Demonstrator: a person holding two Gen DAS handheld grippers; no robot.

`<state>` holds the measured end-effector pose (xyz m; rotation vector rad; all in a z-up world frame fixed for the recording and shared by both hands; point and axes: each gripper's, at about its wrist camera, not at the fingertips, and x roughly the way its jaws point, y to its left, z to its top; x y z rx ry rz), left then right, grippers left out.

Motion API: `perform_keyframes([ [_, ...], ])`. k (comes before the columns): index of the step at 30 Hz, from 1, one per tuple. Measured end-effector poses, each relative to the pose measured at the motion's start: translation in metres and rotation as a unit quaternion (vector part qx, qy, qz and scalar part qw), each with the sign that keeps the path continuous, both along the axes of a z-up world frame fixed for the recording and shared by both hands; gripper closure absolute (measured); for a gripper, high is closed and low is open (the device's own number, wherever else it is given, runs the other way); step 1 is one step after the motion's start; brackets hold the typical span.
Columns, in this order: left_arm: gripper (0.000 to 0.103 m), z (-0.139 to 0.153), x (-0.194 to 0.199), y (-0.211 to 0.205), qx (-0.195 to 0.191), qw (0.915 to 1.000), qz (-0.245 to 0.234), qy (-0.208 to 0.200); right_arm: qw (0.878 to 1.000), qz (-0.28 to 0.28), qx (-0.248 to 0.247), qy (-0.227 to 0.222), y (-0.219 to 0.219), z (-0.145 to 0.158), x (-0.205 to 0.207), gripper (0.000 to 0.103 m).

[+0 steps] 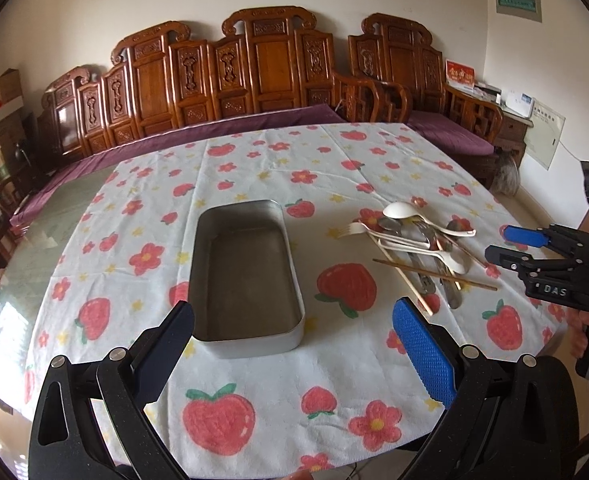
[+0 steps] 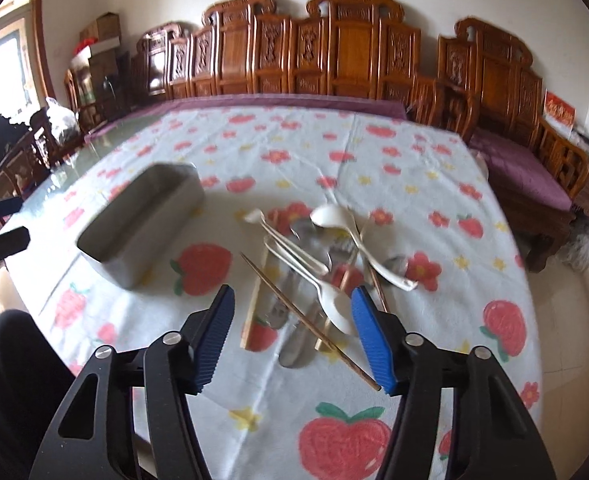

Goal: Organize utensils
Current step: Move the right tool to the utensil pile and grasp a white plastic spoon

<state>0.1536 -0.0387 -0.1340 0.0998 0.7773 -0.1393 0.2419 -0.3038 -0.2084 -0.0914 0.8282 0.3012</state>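
Both tongs hang released and empty, left gripper (image 1: 294, 344) over the metal tin (image 1: 246, 276), right gripper (image 2: 292, 336) above the utensil pile (image 2: 318, 272) beside it on the strawberry cloth (image 1: 334, 392).

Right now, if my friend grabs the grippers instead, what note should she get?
Left gripper: open, empty, hovering over the near end of the tin.
Right gripper: open, holding nothing, over the near end of the utensil pile.
Things: tin sits on the strawberry cloth, with nothing in it. Spoons, forks and chopsticks lie jumbled together to its right.
Done: nothing sorted yet.
Left: pick up each utensil and lay it in the tin.
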Motion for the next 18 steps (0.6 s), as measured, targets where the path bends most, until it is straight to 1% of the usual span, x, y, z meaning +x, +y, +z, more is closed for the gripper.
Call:
perform_keyframes([
  [4,0.007,-0.012,0.01,-0.01,0.004,0.9998,-0.012,0.012,1.0,0.002,-0.005,0.017,-0.006,-0.022,0.02,0.049],
  [11,0.007,-0.031,0.024,-0.026,0.006,0.9993,-0.018,0.031,0.998,0.016,-0.032,0.042,-0.003,-0.049,0.056,0.051],
  [18,0.007,-0.045,0.032,-0.04,0.012,0.9985,-0.026,0.047,0.995,0.03,-0.065,0.07,0.007,-0.075,0.072,0.053],
])
